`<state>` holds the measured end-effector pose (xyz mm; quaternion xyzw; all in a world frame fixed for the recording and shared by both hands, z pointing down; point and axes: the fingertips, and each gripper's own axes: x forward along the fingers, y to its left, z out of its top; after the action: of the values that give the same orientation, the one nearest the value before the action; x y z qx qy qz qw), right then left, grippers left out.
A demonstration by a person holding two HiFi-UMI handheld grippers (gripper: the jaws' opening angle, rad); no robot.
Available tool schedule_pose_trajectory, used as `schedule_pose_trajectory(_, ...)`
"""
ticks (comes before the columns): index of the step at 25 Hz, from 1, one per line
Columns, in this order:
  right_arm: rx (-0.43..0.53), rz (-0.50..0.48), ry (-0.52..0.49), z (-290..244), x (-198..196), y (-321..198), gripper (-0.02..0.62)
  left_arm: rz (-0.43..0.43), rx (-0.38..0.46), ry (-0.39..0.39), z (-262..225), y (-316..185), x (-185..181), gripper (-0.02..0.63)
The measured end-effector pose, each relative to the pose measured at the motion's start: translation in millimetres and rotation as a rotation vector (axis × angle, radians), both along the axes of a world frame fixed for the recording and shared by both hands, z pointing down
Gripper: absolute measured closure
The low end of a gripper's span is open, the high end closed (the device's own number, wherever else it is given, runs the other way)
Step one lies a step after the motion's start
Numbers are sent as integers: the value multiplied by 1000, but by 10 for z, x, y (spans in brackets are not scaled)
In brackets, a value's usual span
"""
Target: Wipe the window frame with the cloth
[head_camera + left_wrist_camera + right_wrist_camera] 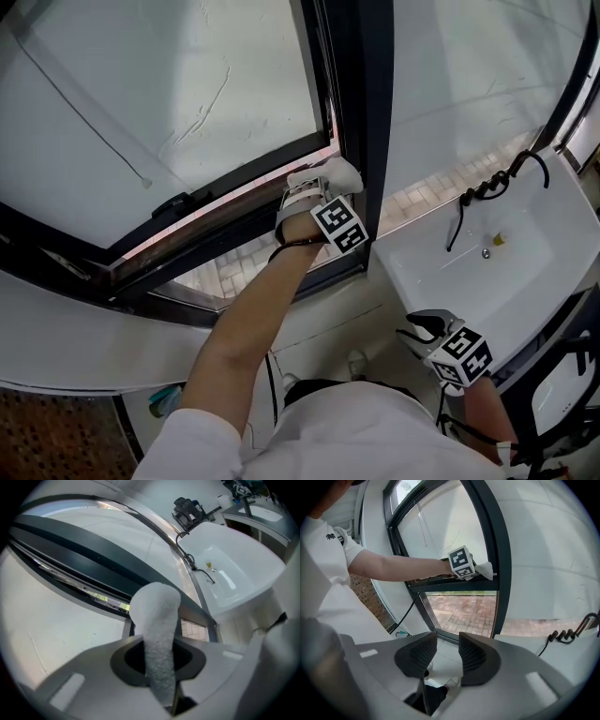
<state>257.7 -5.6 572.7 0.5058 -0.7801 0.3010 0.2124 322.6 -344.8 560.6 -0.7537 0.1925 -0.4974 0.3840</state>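
Cloth (339, 173) clamped in left tongs (159, 660), against window frame (370, 94) corner.

White fluffy cloth (339, 173) bunched against dark window frame (366, 94) corner

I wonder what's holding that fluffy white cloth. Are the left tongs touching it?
Touching. The left gripper view shows the cloth pinched between the left tongs, with no gap on either side.

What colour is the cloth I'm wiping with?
White. The cloth shows best in the left gripper view, clamped in the left gripper.
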Motion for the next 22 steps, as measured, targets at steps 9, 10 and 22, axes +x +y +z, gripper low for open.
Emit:
schedule_pose_trajectory(9,33,-31,-3,-32,-36,-118,449,38,-18,-23,-3,120,-85,512)
schedule_pose_trajectory(10,34,-35,-2,-34,-43,-125,449,33,-14,-22,-32,94,-82,512)
schedule_pose_trajectory(22,49,-26,3,-58,-30,-147,449,30,-34,-68,98,106,-72,512)
